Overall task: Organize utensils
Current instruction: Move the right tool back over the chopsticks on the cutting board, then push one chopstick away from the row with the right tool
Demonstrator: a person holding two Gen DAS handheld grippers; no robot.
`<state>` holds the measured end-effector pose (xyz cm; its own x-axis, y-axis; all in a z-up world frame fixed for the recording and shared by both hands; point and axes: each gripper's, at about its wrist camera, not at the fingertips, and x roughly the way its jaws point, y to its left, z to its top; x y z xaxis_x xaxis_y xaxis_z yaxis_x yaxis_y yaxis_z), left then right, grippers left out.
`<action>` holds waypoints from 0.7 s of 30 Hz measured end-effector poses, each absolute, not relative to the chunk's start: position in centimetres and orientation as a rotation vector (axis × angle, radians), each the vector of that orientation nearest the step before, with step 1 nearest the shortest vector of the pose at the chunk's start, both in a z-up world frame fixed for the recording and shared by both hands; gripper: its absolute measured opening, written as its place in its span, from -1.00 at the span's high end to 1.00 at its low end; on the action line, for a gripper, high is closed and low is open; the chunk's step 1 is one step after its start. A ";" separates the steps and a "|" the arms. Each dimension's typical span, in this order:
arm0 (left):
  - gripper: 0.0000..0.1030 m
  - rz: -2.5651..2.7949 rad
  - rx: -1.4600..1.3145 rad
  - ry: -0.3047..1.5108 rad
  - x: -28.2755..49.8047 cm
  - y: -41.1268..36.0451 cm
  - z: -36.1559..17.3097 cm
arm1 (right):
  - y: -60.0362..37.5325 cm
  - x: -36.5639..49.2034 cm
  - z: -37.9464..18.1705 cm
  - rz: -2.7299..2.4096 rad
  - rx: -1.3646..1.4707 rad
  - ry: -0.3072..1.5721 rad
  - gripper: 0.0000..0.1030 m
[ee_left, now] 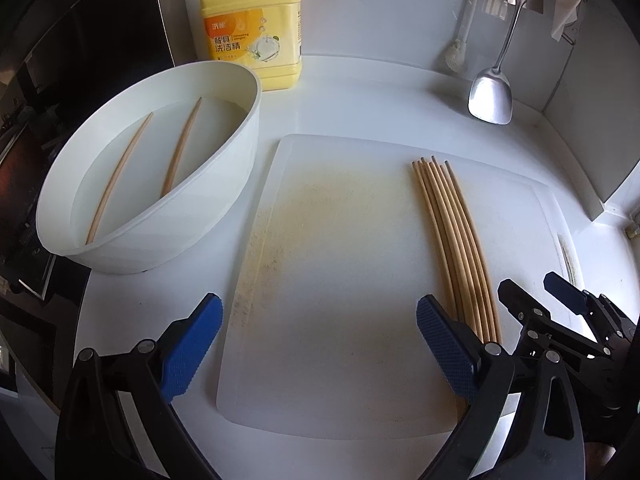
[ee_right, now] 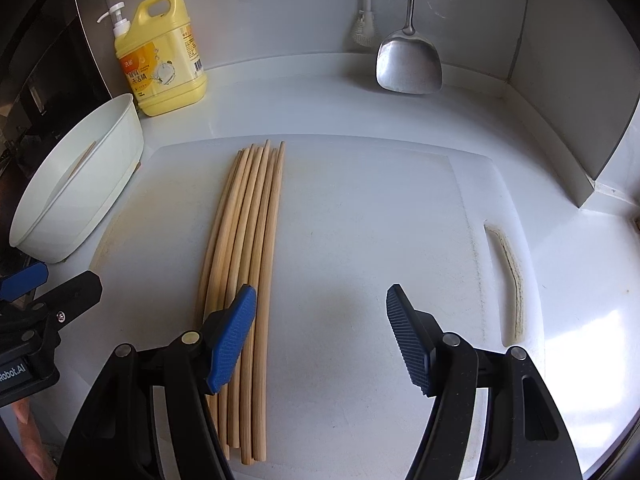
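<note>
Several wooden chopsticks (ee_left: 460, 240) lie side by side on a white cutting board (ee_left: 340, 280); they also show in the right wrist view (ee_right: 248, 248). Two more chopsticks (ee_left: 160, 164) lie in water in a white basin (ee_left: 224, 208) left of the board. My left gripper (ee_left: 320, 344) is open and empty above the board's near edge, with the bundle just beyond its right finger. My right gripper (ee_right: 322, 332) is open and empty, its left finger over the bundle. It also shows at the right of the left wrist view (ee_left: 536, 292).
A yellow dish soap bottle (ee_left: 252, 28) stands behind the basin. A metal spatula (ee_left: 492, 96) and a white brush (ee_left: 460, 48) hang at the back wall. The board (ee_right: 400, 220) has a handle slot (ee_right: 512, 276) at its right. A dark appliance sits at the far left.
</note>
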<state>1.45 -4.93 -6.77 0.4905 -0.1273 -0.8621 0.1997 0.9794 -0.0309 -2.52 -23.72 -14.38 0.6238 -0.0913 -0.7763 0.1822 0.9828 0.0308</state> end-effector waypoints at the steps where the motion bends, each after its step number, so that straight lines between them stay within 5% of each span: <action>1: -0.86 -0.199 0.077 1.041 1.4 -4.9 -6.8 | -23.7 -2.5 -14.5 -0.160 0.107 0.886 -0.26; 21: -0.86 -0.211 0.078 1.063 1.8 -5.2 -7.6 | -23.0 -2.3 -15.0 -0.171 -0.011 0.883 -0.26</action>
<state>1.80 -5.22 -7.60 0.4685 -0.1344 -0.8732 0.2098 0.9770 -0.0378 -2.34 -22.95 -15.00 0.6224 -0.1534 -0.7675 0.1446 0.9863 -0.0799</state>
